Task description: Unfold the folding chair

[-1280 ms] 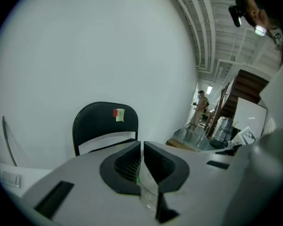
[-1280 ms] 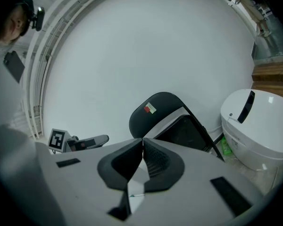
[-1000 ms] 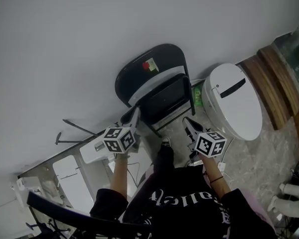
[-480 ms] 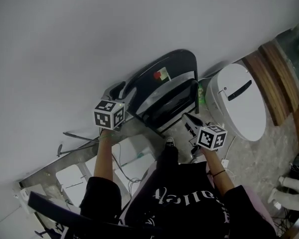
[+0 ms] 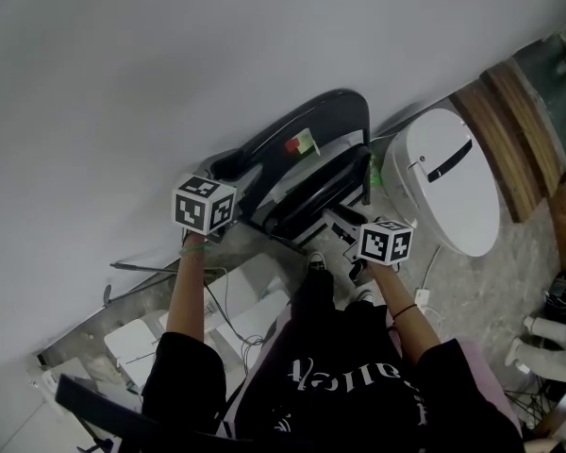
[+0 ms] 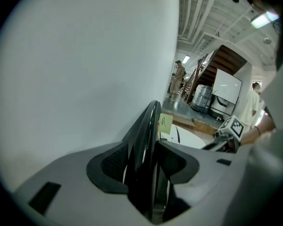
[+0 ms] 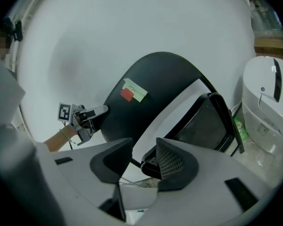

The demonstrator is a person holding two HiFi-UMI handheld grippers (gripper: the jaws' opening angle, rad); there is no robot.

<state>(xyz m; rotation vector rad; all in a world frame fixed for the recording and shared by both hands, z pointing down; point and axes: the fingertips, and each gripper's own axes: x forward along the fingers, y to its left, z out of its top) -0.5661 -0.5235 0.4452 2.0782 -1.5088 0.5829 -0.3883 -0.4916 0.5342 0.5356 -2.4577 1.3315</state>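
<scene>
Where its glossy black backrest curves, the folding chair bears paper stickers.

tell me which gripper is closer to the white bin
Right. The right gripper, jaws opening at the chair's seat corner, sits beside the white bin. The left gripper, jaws opening around the backrest edge, is across the chair from it.

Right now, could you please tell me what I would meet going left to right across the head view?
Left gripper, jaws opening with the backrest edge between them → folding chair → right gripper, jaws opening with the seat corner between them → white lidded bin → wooden boards.
</scene>
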